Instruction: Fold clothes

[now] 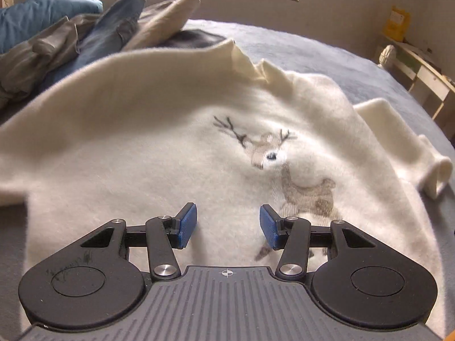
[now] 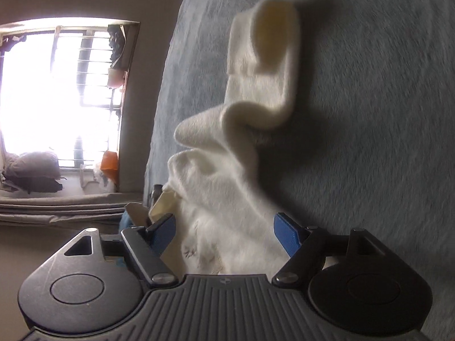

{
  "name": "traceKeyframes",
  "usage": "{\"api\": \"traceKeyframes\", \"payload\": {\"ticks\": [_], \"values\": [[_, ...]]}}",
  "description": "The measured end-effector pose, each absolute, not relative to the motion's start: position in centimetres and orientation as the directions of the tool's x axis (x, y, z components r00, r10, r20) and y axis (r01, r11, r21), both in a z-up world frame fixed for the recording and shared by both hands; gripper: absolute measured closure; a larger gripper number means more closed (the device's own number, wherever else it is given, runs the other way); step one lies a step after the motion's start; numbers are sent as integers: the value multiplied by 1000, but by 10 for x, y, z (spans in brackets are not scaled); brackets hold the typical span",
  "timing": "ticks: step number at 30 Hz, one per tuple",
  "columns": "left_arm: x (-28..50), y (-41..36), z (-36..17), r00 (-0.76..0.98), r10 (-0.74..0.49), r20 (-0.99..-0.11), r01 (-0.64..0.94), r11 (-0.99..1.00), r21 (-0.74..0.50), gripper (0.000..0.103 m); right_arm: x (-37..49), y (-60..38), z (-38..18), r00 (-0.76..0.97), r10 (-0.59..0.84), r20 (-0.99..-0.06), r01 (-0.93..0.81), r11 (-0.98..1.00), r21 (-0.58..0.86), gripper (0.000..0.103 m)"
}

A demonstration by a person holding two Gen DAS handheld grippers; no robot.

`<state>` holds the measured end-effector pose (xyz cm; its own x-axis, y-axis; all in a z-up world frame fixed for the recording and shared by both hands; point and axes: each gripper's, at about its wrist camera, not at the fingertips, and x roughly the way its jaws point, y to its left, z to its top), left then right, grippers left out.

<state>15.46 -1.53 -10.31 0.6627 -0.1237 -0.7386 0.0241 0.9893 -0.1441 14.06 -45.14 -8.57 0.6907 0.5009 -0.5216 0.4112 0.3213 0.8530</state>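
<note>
Folding should start with the bunched sleeve (image 2: 256, 65): pinch its cuff and draw it straight across the chest. Both the left tool (image 1: 228, 226) and right tool (image 2: 224, 237) are spread, holding nothing. Fuzzy cream sweater (image 1: 142, 142), embroidered deer (image 1: 287, 170), lies face-up on the grey plush bed (image 1: 298, 48).

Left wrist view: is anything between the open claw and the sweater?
Nothing visible. The left claw hangs open right over the sweater; the clothes pile lies beyond it, off to the side.
</note>
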Motion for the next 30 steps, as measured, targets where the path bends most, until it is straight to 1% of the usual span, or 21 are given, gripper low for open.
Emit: {"api": "traceKeyframes", "payload": {"ticks": [3,6,9,11,12,13,14,15,16,17,19,21,22,23,26,27,29,30], "values": [[151,-19,-116,688,-109,-718,12,990,-138,48,171,-465,-95,677,469,-567,406,405,819,23],[150,-23,-117,698,-95,-710,14,993,-119,46,209,-466,-108,663,463,-589,411,433,802,23],[151,-24,-119,703,-91,-705,17,994,-112,45,239,-467,-120,669,441,-598,427,431,795,23],[150,-25,-120,710,-86,-699,19,994,-103,44,254,-468,-132,670,452,-589,452,381,807,24],[150,-25,-121,714,-83,-695,20,995,-98,44,259,-467,-137,676,454,-580,459,357,814,31],[150,-26,-122,718,-81,-691,22,995,-94,44,264,-467,-140,684,454,-571,455,346,821,49],[149,-26,-123,723,-79,-686,23,996,-90,44,266,-466,-134,694,436,-574,440,375,816,61],[148,-27,-123,729,-77,-680,23,996,-88,44,267,-465,-126,704,415,-577,423,407,809,78],[146,-27,-124,735,-74,-674,23,996,-85,44,268,-464,-119,714,395,-579,407,440,801,84],[145,-28,-125,741,-69,-668,21,997,-80,44,269,-463,-112,724,374,-580,390,472,791,86],[143,-31,-126,751,-55,-658,15,998,-67,43,253,-463,-89,773,303,-558,356,521,776,88],[143,-33,-126,757,-43,-652,6,998,-59,43,235,-462,-81,816,230,-530,345,543,766,88],[143,-34,-126,758,-38,-651,1,998,-58,43,229,-461,-83,822,190,-537,362,554,750,88],[143,-34,-126,759,-34,-650,-4,998,-57,43,227,-461,-90,818,153,-555,394,555,733,88],[144,-33,-126,760,-34,-649,-6,998,-59,43,234,-468,-125,770,151,-621,461,541,704,88],[145,-33,-126,760,-38,-649,-4,998,-62,43,234,-472,-134,775,174,-607,459,505,731,88],[145,-31,-126,761,-45,-648,1,998,-68,43,231,-481,-134,774,231,-590,454,447,771,83],[145,-30,-126,761,-49,-647,4,997,-71,43,229,-483,-131,764,266,-588,449,435,780,71]]}}
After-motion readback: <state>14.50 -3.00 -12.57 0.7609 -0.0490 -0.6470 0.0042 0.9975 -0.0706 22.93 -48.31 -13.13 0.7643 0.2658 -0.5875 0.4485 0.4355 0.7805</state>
